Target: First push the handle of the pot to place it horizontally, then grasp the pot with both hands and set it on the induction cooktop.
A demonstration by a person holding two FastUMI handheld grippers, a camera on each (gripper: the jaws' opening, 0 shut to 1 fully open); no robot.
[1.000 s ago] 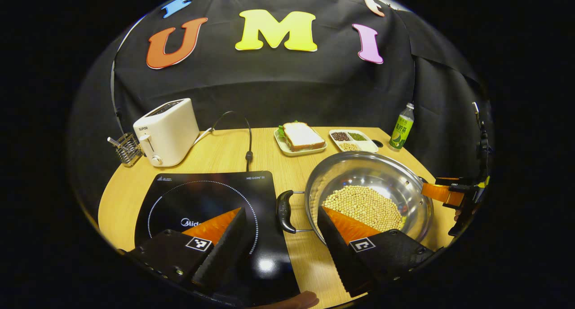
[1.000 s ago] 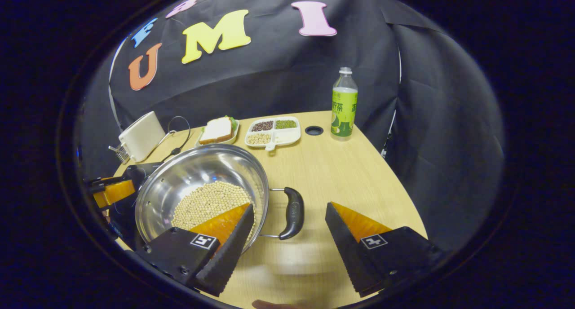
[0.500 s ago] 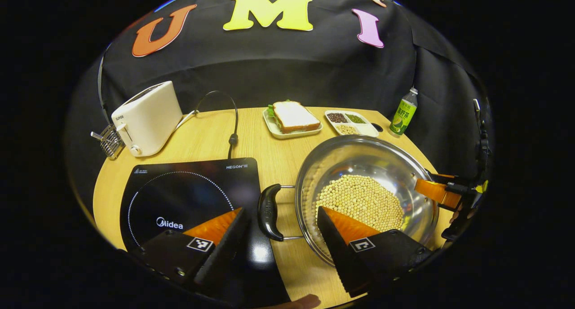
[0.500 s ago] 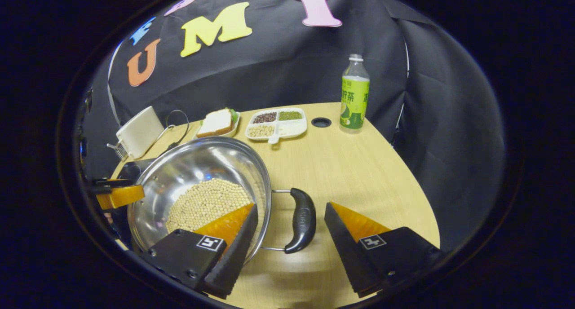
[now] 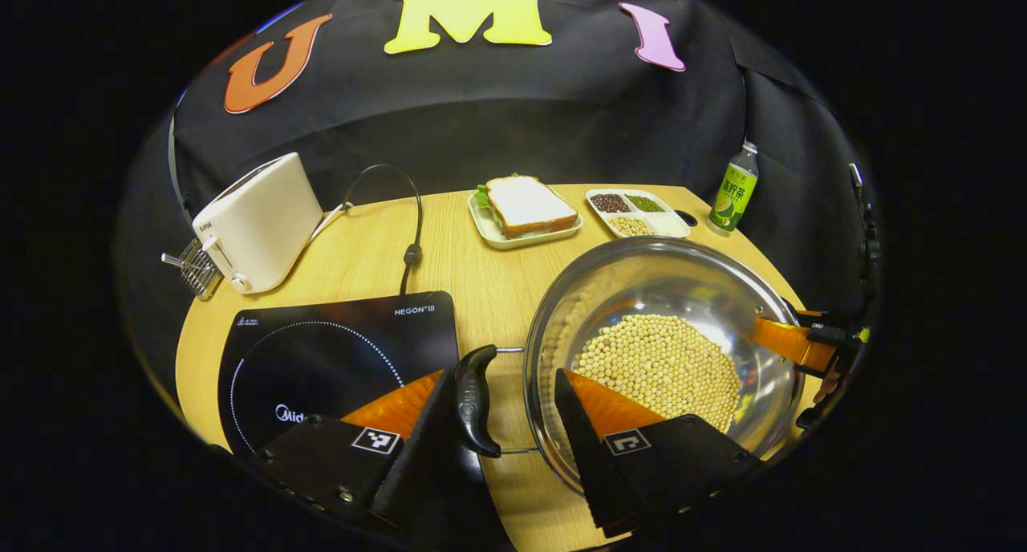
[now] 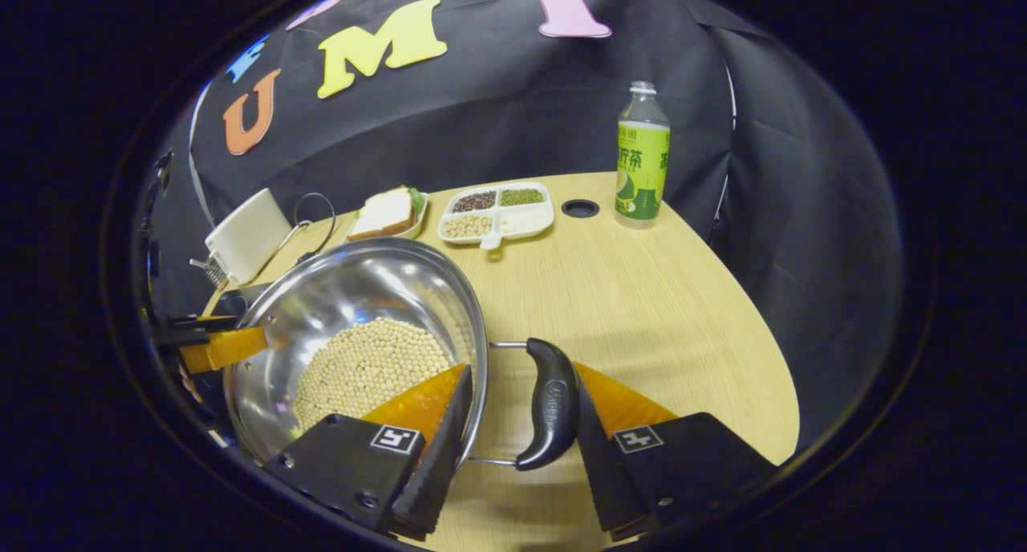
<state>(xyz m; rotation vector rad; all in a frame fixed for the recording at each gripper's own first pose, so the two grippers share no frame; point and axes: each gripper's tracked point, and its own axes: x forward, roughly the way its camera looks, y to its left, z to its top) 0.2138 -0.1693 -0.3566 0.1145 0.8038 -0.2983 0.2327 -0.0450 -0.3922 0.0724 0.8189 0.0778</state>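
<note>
Beside the induction cooktop, in the left gripper view, the pot sits on the wooden table with its load of pale beans, its rim not yet over the dark glass. The left gripper stands wide apart around the pot's near black handle: one finger lies against the handle's outer side, over the cooktop's edge, the other reaches over the pot rim, so nothing is clamped. Farther across the pot from the cooktop, the other gripper shows at the opposite rim. From the right gripper view, on the side of the pot away from the cooktop, the right gripper likewise straddles the second black handle, one finger over the rim, the other touching the handle from outside, with a clear gap left, so no grip yet. Both handles look level, so the pushing step seems done; I judge closing, lifting and carrying onto the cooktop remain.
</note>
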